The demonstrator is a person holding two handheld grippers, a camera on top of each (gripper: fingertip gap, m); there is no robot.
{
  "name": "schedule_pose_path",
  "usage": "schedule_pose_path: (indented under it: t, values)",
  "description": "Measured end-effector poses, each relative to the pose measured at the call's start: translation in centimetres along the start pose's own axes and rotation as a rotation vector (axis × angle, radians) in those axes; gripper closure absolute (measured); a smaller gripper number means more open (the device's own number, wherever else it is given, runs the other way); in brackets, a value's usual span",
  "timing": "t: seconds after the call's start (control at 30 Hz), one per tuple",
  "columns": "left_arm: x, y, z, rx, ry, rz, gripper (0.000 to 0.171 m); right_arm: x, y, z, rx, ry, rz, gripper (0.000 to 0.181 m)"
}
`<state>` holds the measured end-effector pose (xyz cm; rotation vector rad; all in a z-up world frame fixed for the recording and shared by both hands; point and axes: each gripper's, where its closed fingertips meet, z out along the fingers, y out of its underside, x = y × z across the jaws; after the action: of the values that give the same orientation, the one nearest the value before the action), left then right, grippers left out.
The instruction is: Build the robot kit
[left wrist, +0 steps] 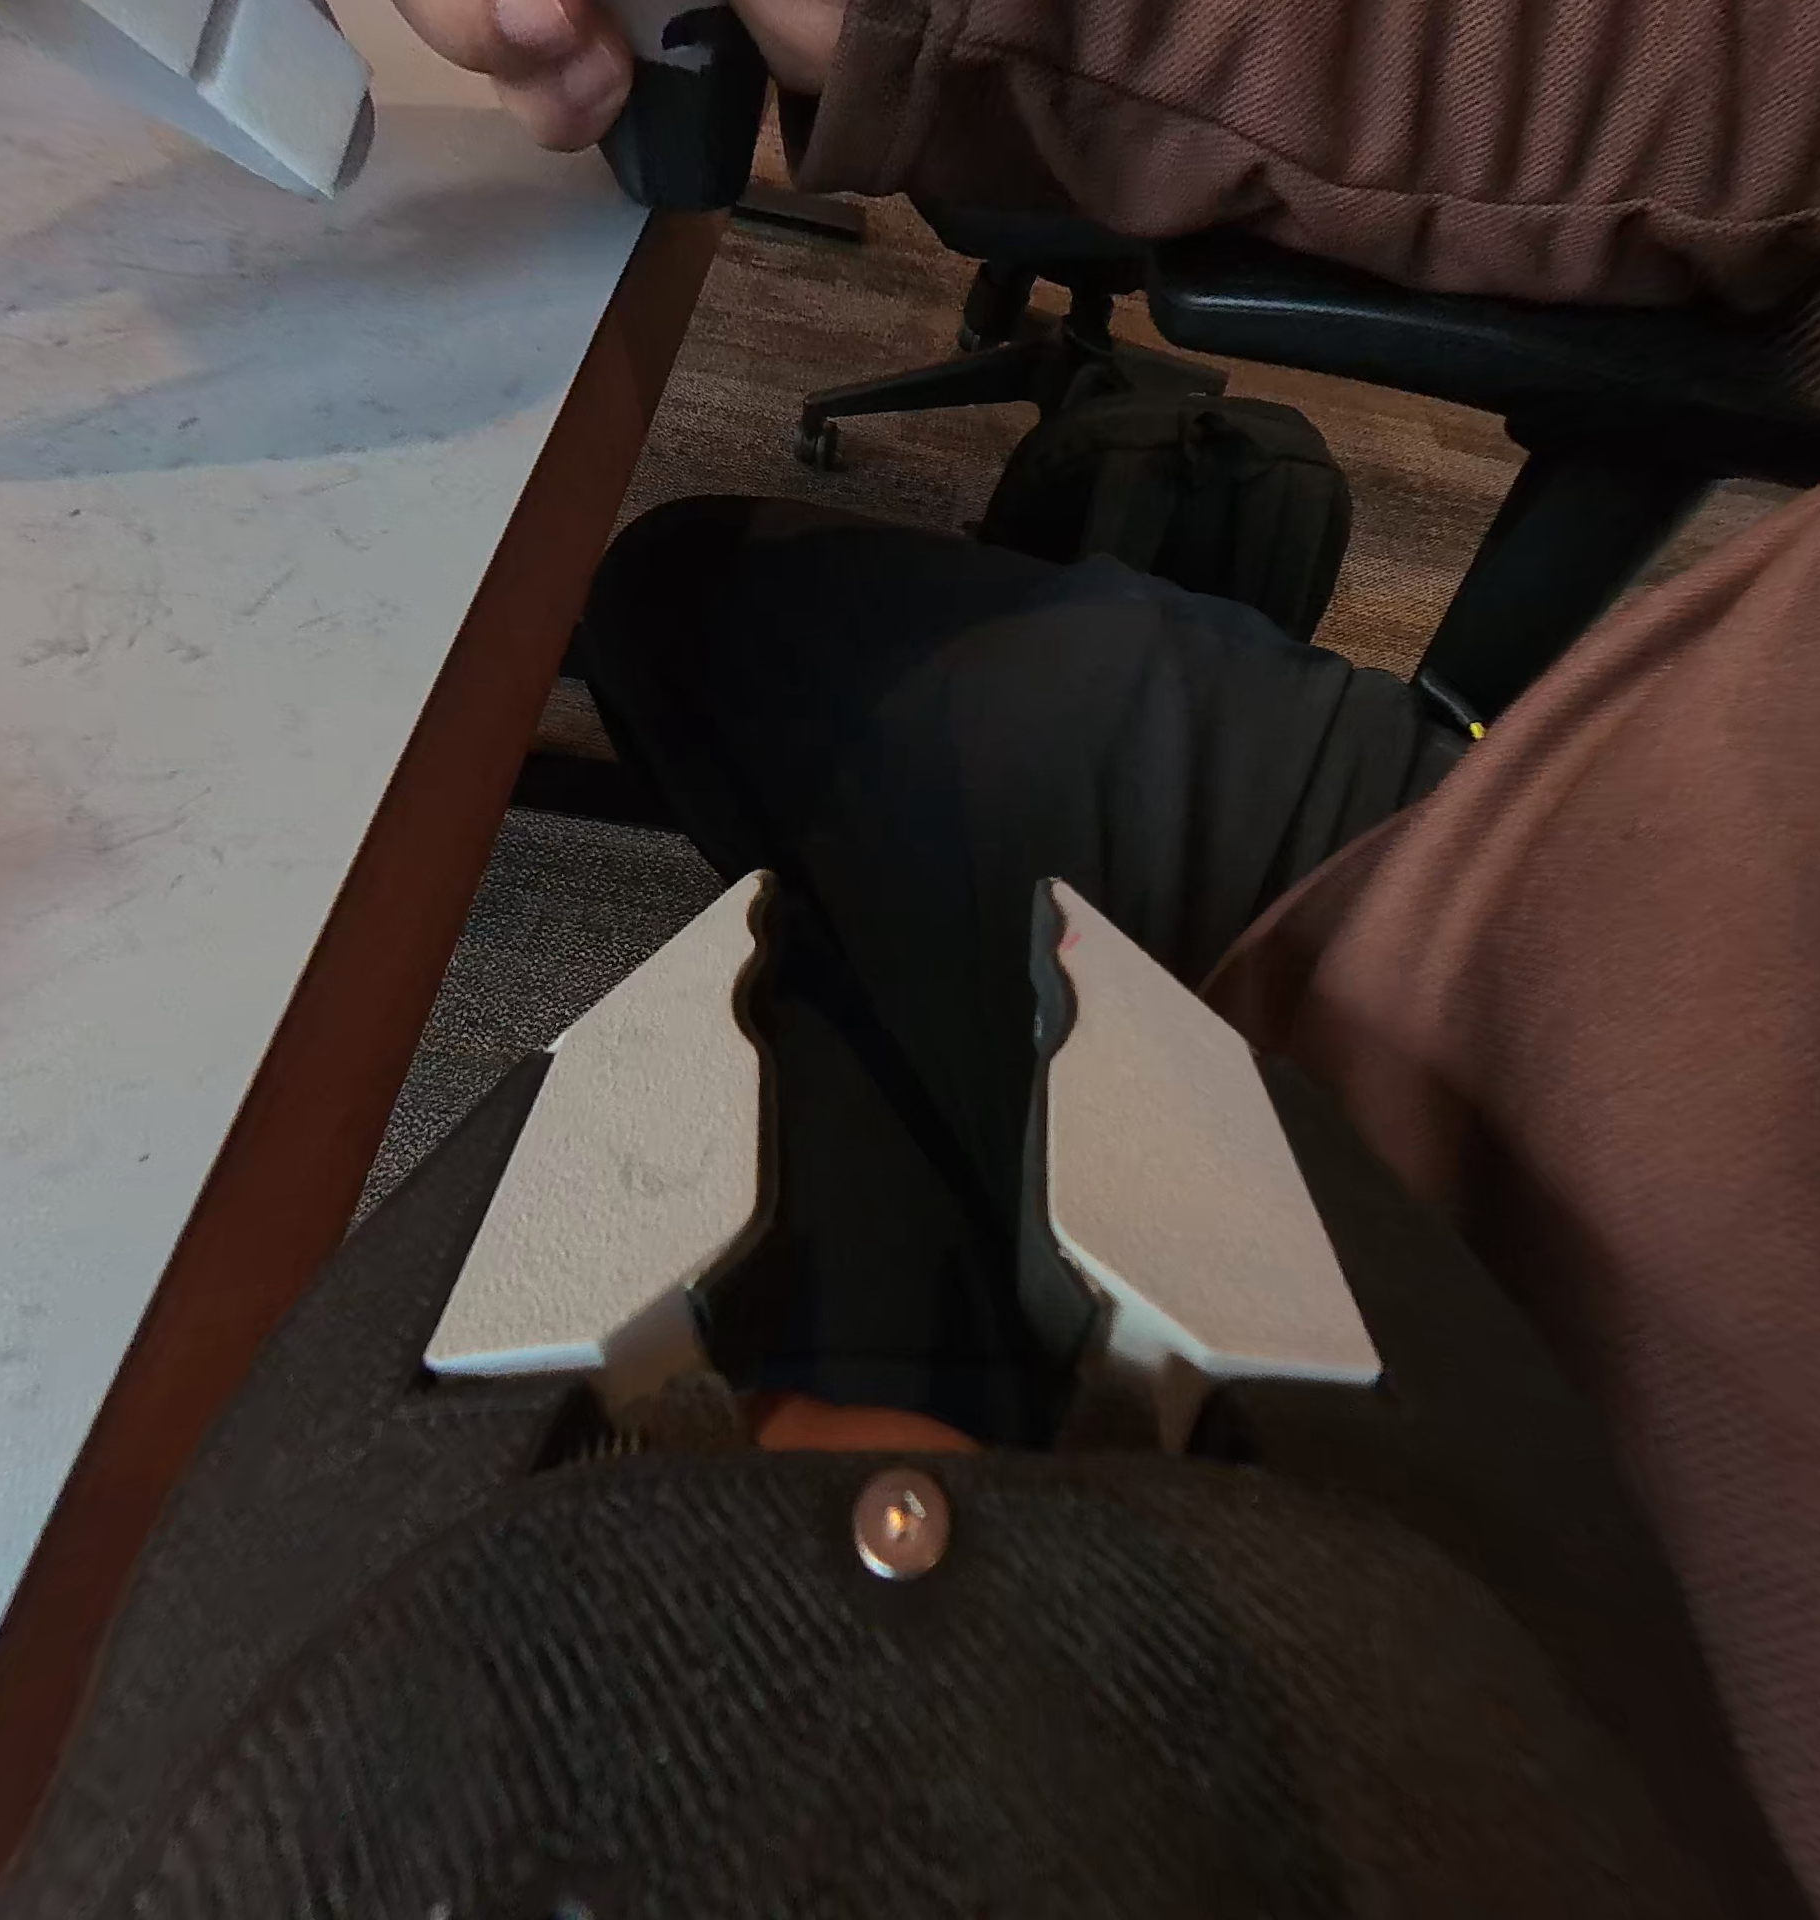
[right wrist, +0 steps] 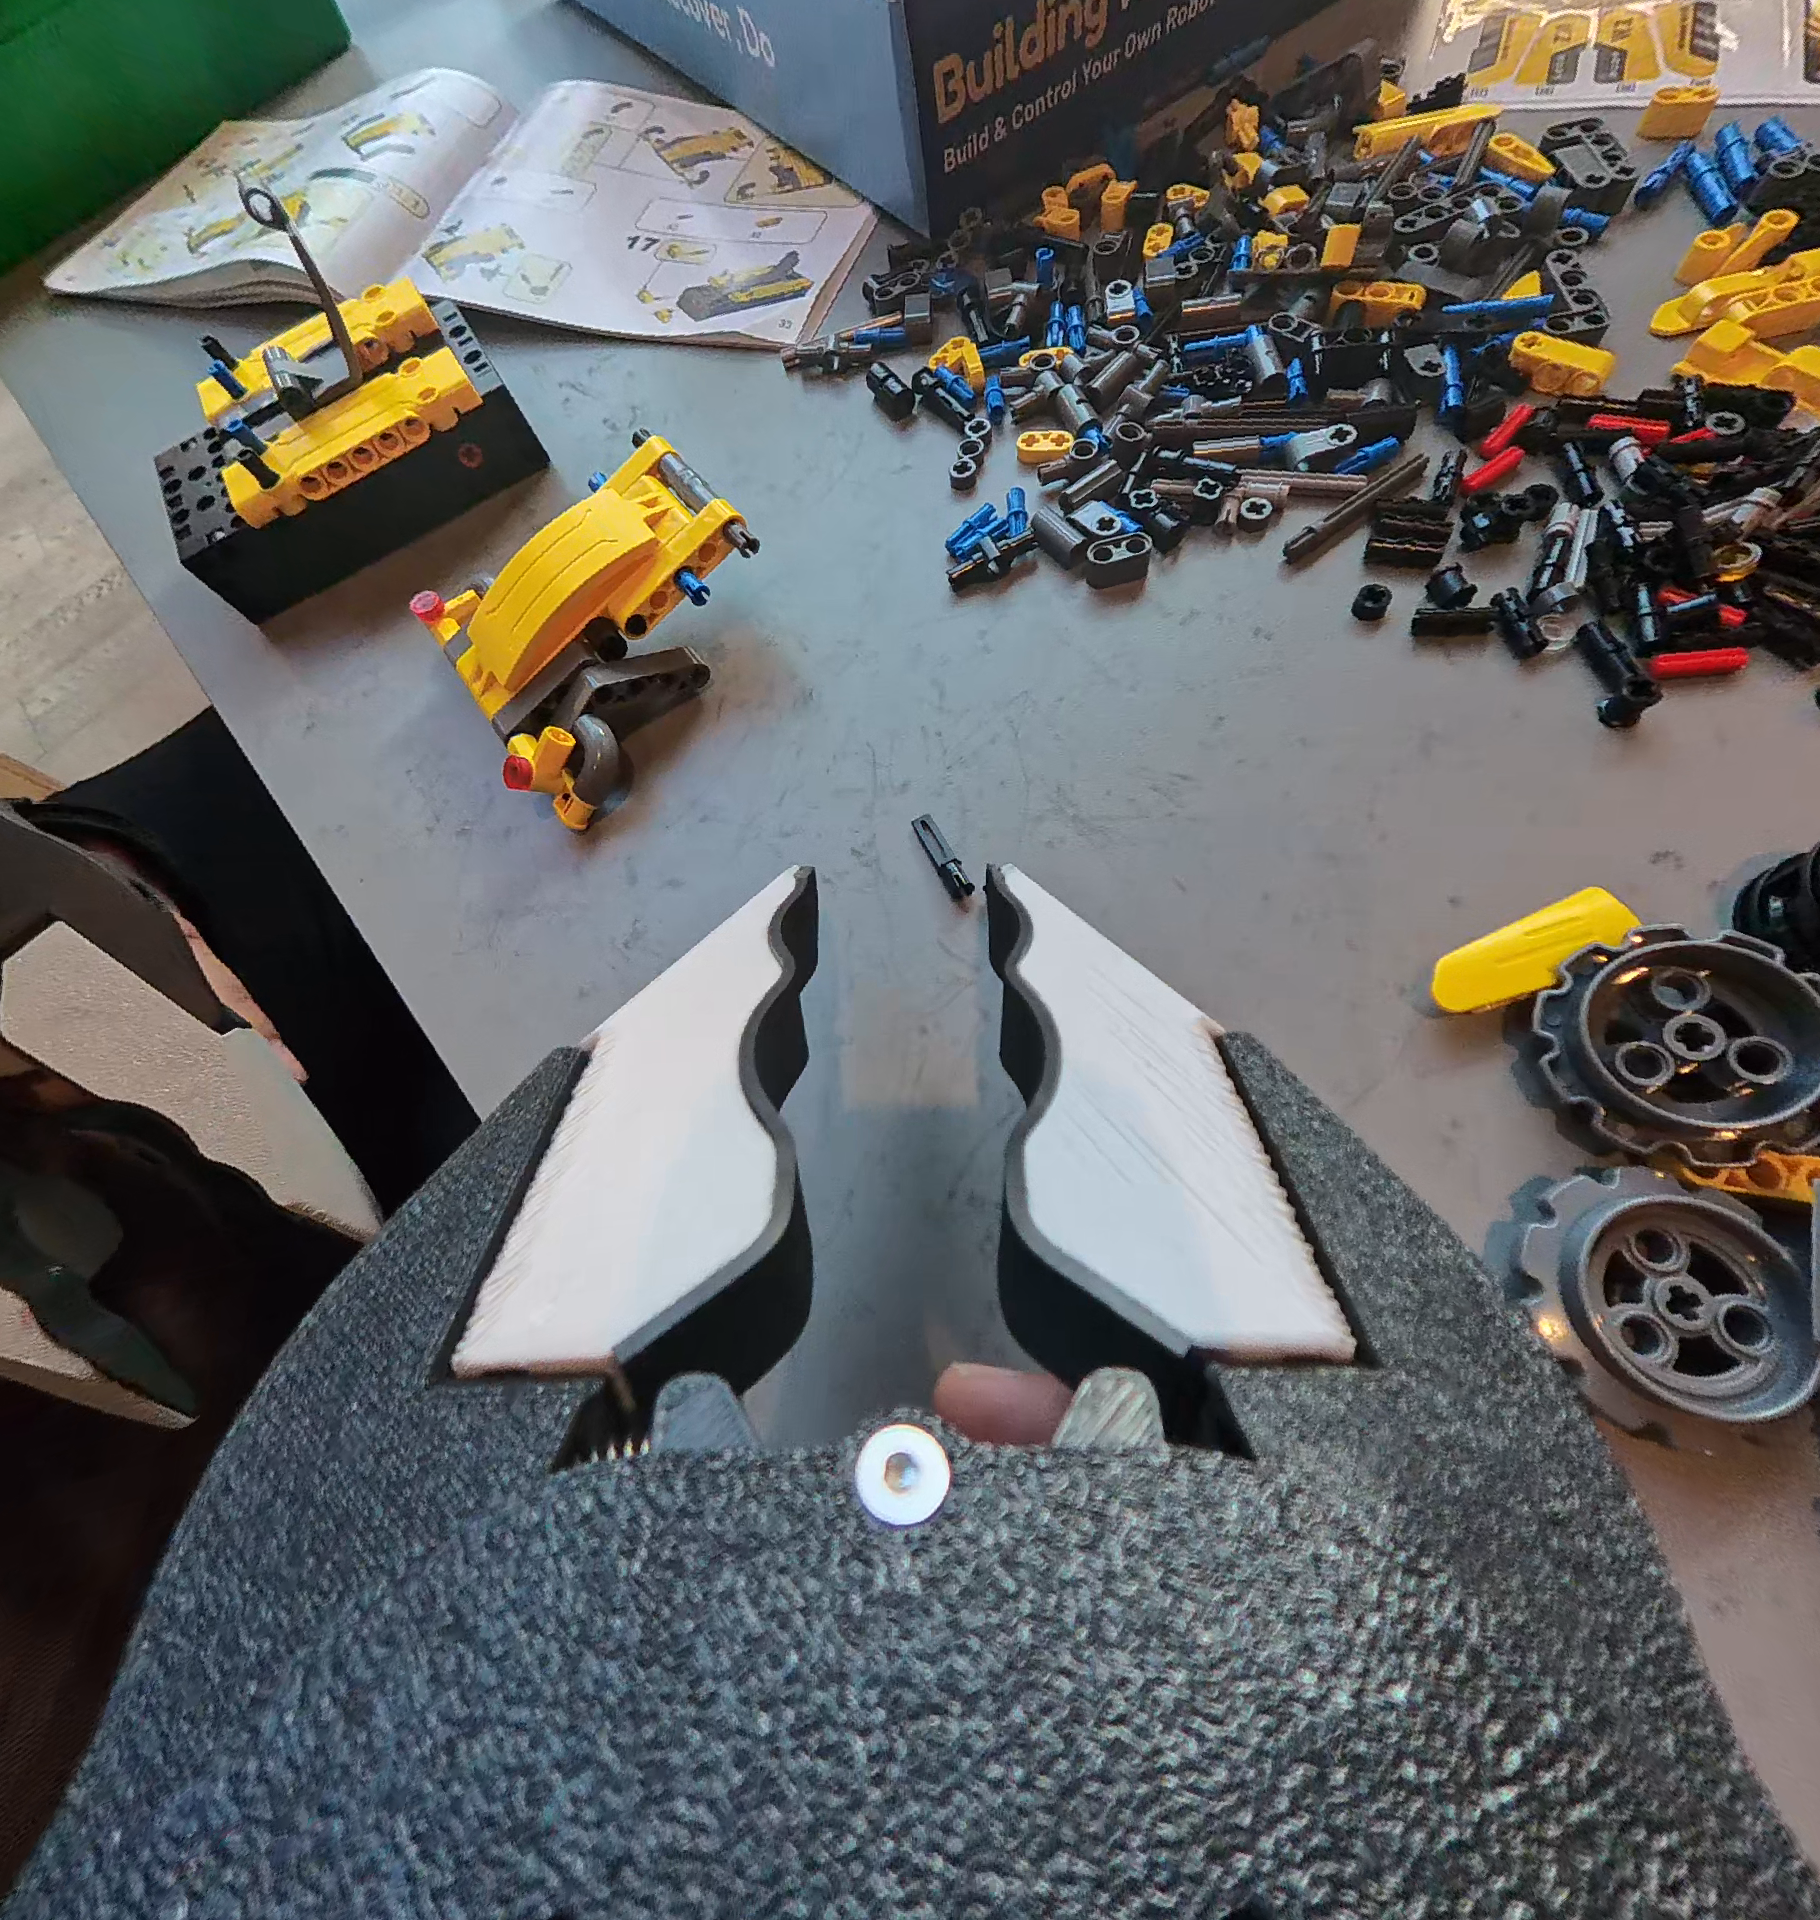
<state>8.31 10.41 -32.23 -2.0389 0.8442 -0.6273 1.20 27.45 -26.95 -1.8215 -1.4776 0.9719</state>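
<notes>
My right gripper (right wrist: 901,883) is open and empty, low over the grey table (right wrist: 1145,769). A small black pin (right wrist: 942,857) lies on the table just ahead of its right fingertip. A yellow and grey partly built model (right wrist: 573,613) lies ahead to the left. A black block with yellow beams and a bent grey lever (right wrist: 350,436) stands farther left. My left gripper (left wrist: 901,894) is open and empty, held off the table beside its brown edge (left wrist: 418,883), over a person's dark trouser leg (left wrist: 937,727). It also shows at the left edge of the right wrist view (right wrist: 106,1091).
A big pile of loose black, blue, yellow and red parts (right wrist: 1405,343) covers the far right. Grey toothed wheels (right wrist: 1695,1049) and a yellow piece (right wrist: 1529,945) lie at the right. An open instruction booklet (right wrist: 573,208) and a box (right wrist: 1041,94) lie at the back. An office chair (left wrist: 1145,343) and a dark bag (left wrist: 1176,488) stand on the floor. The yellow piece (right wrist: 1529,945) is about 10 cm from my right fingertips and 25 cm from my left.
</notes>
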Motion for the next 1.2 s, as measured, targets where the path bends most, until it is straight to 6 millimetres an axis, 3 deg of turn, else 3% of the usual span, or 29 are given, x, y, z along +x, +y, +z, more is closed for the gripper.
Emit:
schedule_pose_path:
  t: [0.63, 0.9, 1.03, 1.2]
  values:
    - [0.0, 0.1, 0.2, -0.004, -0.008, 0.016, 0.127, 0.0, 0.0, 0.0, 0.000, 0.006, -0.009, 0.154]
    - [-0.3, 0.2, 0.2, -0.013, -0.026, 0.025, 0.128, 1.2, 0.1, 1.2, -0.077, 0.140, -0.148, 0.156]
    - [-0.5, 0.3, 0.2, -0.014, -0.033, 0.028, 0.128, 1.2, -1.8, 1.9, -0.056, 0.152, -0.201, 0.156]
    - [-0.4, 0.3, 0.2, -0.018, -0.036, 0.036, 0.128, 2.7, -4.3, 3.8, -0.065, 0.164, -0.198, 0.157]
